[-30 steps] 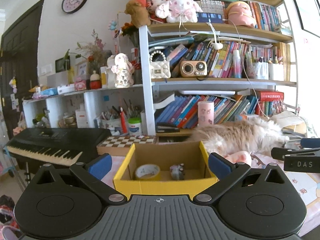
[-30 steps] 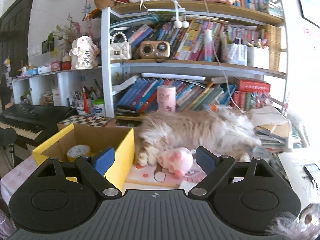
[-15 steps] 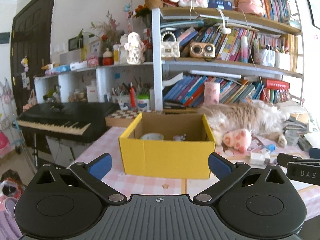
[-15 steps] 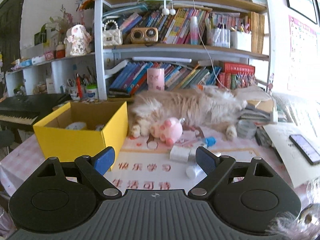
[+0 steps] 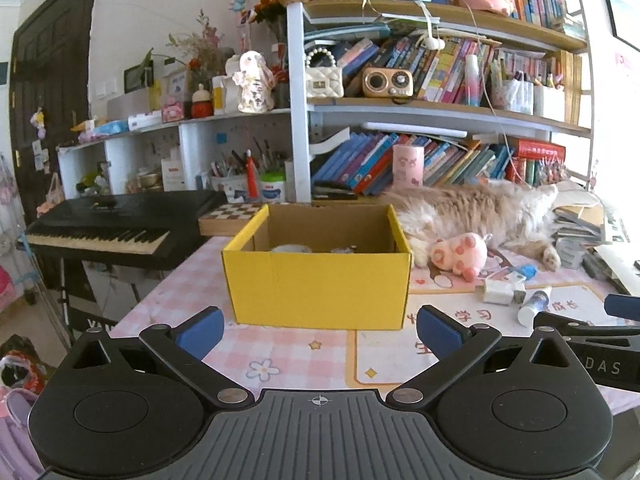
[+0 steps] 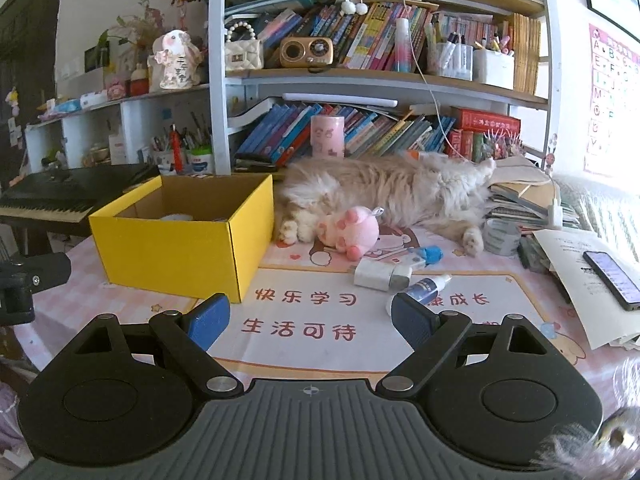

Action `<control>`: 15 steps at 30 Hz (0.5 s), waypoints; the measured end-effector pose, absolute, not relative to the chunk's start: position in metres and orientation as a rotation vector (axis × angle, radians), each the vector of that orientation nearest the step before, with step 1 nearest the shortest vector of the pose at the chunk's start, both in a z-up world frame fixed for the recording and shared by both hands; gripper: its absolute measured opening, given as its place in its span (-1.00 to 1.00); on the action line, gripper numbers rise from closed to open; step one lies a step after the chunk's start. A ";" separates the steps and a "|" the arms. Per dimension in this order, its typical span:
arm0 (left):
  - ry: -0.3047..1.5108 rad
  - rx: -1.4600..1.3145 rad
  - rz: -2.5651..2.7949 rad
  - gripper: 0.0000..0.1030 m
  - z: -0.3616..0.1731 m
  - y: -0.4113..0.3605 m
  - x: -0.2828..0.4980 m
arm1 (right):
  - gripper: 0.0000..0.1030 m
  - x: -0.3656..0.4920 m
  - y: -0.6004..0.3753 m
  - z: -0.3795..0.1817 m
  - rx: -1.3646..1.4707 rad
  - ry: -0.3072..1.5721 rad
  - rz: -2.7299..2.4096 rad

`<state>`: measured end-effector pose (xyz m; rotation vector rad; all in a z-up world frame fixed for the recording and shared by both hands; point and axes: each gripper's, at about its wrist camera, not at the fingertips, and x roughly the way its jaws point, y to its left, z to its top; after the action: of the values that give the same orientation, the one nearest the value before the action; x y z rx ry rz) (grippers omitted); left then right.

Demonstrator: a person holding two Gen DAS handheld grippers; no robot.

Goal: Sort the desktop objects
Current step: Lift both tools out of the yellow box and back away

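On the far left, the left gripper (image 5: 318,326) hangs with its blue pads wide apart and nothing between them, squared up to the yellow box (image 5: 320,280). A roll of tape (image 5: 291,249) and another small item just peek over the box's front wall. The right gripper (image 6: 310,318) is spread open and empty too, low over the printed mat (image 6: 360,320).

Moving right, the unsorted pieces lie together: a pink paw plush (image 6: 352,232), a white charger (image 6: 380,275), a small blue-capped piece (image 6: 430,255) and a spray bottle (image 6: 420,289) on its side, just beyond the right gripper's far pad.

The risk looks plain. A cat (image 6: 392,192) sprawls right behind the plush, paws touching it; a grab there could nip fur or wake the animal. The round bottle could roll off under a skewed pinch. Further right, a phone (image 6: 610,276) rests on loose paper (image 6: 572,252) that could slide.

Writing: the mat reads 快乐学习 and 生活可待, the right gripper's body shows "DAS", and an alphabet poster (image 6: 610,100) hangs far right.
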<state>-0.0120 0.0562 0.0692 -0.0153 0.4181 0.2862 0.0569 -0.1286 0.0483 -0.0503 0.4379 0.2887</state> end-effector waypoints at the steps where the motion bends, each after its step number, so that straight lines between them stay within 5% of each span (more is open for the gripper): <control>1: 0.421 -0.013 0.282 1.00 0.068 0.055 -0.012 | 0.69 0.056 -0.129 0.048 -0.051 0.439 0.287; 15: 0.484 -0.011 0.172 1.00 0.053 0.041 -0.004 | 0.69 0.044 -0.149 0.037 -0.079 0.497 0.192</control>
<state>-0.0043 0.0410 0.0533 -0.0107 0.4844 0.1717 0.0436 -0.1485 0.0373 -0.0786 0.4969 0.1918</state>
